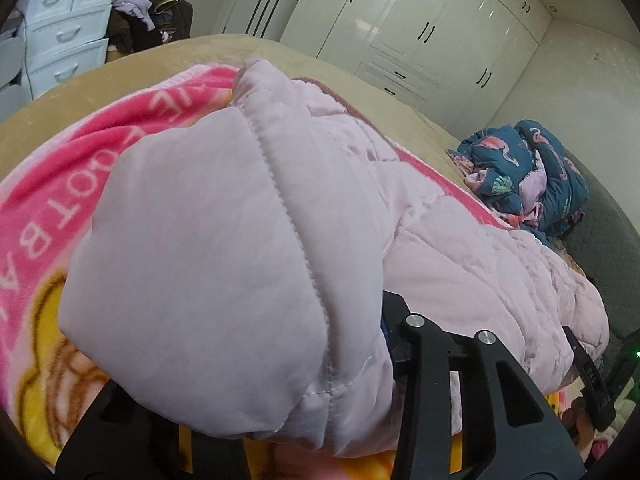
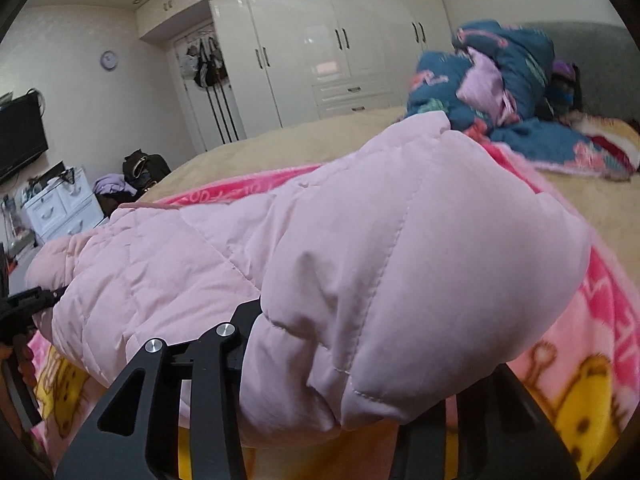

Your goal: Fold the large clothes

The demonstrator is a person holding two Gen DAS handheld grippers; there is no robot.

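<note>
- The left gripper (image 1: 320, 380) is clamped on the pink quilted jacket (image 1: 224, 248), its fingertips buried in the fabric.
- The right gripper (image 2: 340, 380) is likewise clamped on the jacket.
- The jacket lies on a pink cartoon blanket (image 1: 52, 208) lettered "OOTBA".
- Beyond the jacket, a blue flamingo-print quilt (image 1: 528, 172) is heaped on the bed (image 1: 168, 56).
</note>
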